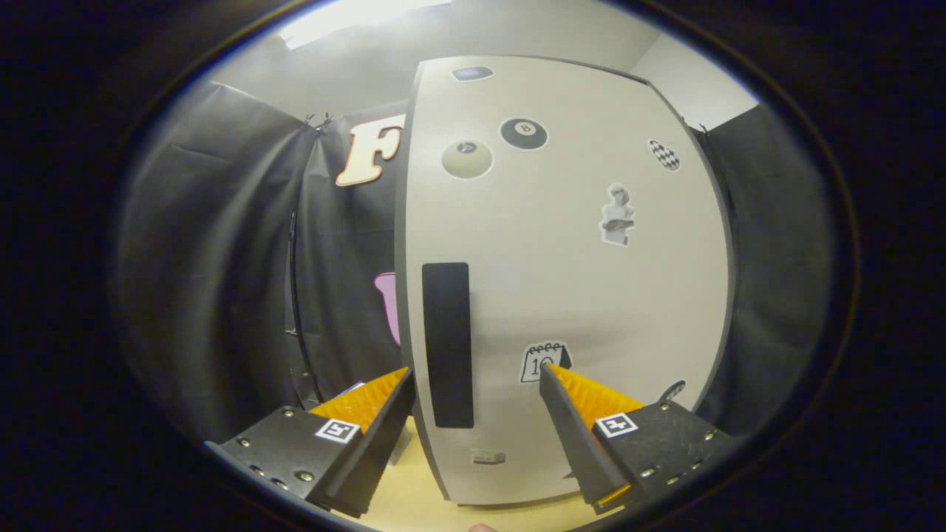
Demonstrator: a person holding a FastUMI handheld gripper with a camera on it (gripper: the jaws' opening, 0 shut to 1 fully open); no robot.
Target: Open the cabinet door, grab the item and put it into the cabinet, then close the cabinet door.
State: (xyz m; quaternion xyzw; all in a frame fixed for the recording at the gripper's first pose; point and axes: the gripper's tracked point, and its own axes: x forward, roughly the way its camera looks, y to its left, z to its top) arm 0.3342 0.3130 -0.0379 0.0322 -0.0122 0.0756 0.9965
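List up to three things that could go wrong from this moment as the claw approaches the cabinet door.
1. The claw is open and straddles the black handle strip near the door's edge; closing off-centre could miss it or slip.
2. One finger sits over the cabinet door face and may scrape its calendar sticker.
3. The black cloth wall hangs close beside that edge, so a swinging door might catch it.

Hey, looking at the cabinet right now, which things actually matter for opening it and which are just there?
Part of the job:
- cabinet door, closed
- black handle strip near the door's edge, just ahead of the fingers
- claw, open, holding nothing

Just there:
- stickers on the door: eight-ball, statue bust, calendar
- wooden tabletop under the cabinet
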